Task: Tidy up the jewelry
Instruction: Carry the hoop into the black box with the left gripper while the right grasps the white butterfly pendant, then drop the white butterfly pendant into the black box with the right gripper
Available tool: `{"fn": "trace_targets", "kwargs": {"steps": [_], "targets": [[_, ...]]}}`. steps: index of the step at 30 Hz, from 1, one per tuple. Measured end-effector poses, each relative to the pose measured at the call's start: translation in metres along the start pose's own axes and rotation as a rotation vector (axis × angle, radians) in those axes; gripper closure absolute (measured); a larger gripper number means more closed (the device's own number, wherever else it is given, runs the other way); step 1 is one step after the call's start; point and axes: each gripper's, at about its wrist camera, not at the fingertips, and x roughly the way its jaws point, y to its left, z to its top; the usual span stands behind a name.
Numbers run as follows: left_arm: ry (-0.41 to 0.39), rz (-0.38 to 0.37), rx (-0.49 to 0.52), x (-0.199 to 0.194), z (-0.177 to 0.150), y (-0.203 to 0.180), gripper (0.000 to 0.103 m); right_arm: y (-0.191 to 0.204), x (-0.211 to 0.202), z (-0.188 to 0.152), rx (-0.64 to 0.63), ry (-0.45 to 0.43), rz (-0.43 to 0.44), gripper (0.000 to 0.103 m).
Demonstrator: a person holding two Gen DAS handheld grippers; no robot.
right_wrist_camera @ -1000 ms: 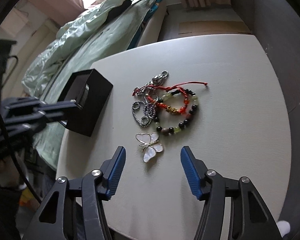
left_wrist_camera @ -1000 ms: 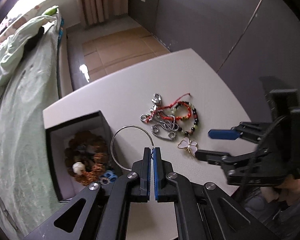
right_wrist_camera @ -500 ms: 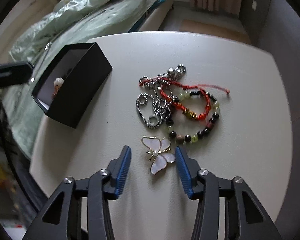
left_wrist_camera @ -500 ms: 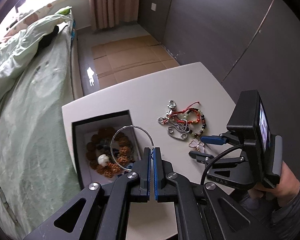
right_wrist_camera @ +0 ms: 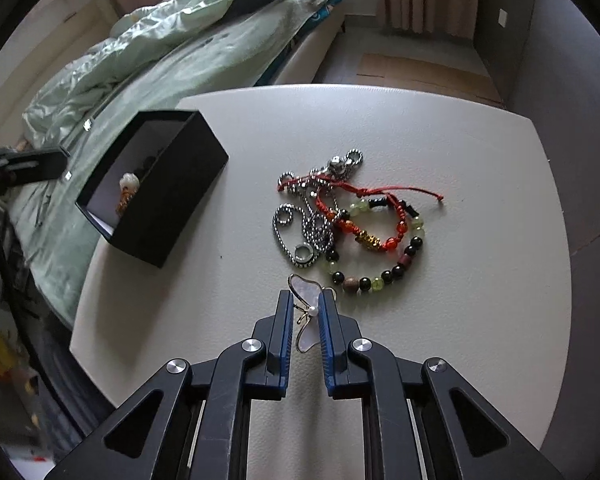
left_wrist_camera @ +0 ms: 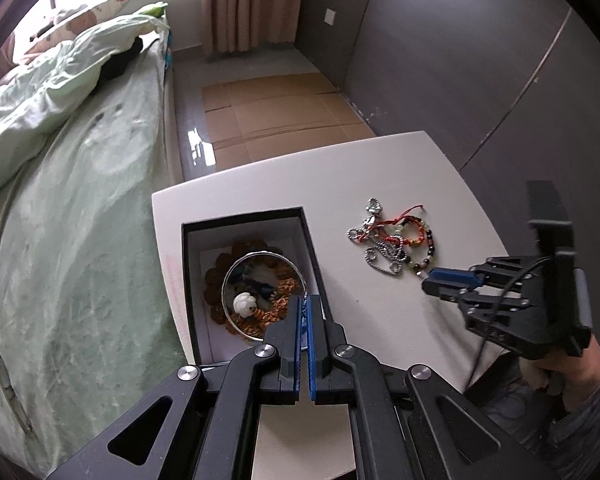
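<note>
My left gripper [left_wrist_camera: 304, 304] is shut on a thin silver bangle [left_wrist_camera: 236, 268] and holds it over the open black box [left_wrist_camera: 188, 264], which holds a brown bead bracelet [left_wrist_camera: 216, 280] with a white bead. My right gripper [right_wrist_camera: 305, 306] has closed around the white butterfly brooch [right_wrist_camera: 306, 292] on the white table [right_wrist_camera: 480, 200]; its pads touch the wings. A pile of jewelry lies just beyond: a steel chain [right_wrist_camera: 312, 224], a red cord bracelet [right_wrist_camera: 364, 216] and a dark and green bead bracelet [right_wrist_camera: 396, 268]. The pile also shows in the left wrist view [left_wrist_camera: 396, 240].
A bed with a green quilt [left_wrist_camera: 60, 184] runs along the table's left side. A dark wall [left_wrist_camera: 460, 60] stands behind the table on the right. Flat cardboard [left_wrist_camera: 280, 108] lies on the floor beyond the table.
My left gripper has carried the bangle left, from over the table to over the box. My right gripper has moved forward and closed its jaws around the butterfly brooch.
</note>
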Motion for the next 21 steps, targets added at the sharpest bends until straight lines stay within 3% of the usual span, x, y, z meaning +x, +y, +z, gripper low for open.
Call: {"fn": "trace_targets", "kwargs": {"steps": [12, 14, 16, 17, 18, 21], "targets": [[0.021, -0.026, -0.062, 0.021, 0.002, 0.021, 0.099, 0.007, -0.031, 0.019, 0.062, -0.129, 0.166, 0.089], [0.02, -0.027, -0.068, 0.02, 0.002, 0.025, 0.088, 0.016, -0.033, 0.026, 0.057, -0.154, 0.187, 0.089], [0.001, -0.026, -0.074, 0.016, 0.001, 0.029, 0.046, 0.023, -0.035, 0.031, 0.062, -0.176, 0.217, 0.089], [-0.012, -0.026, -0.078, 0.014, 0.0, 0.03, 0.037, 0.027, -0.035, 0.033, 0.067, -0.186, 0.233, 0.089], [-0.032, -0.024, -0.081, 0.01, -0.001, 0.032, 0.032, 0.03, -0.036, 0.037, 0.074, -0.197, 0.251, 0.089], [-0.049, -0.028, -0.095, 0.004, -0.003, 0.04, 0.032, 0.039, -0.032, 0.047, 0.09, -0.216, 0.297, 0.089]]}}
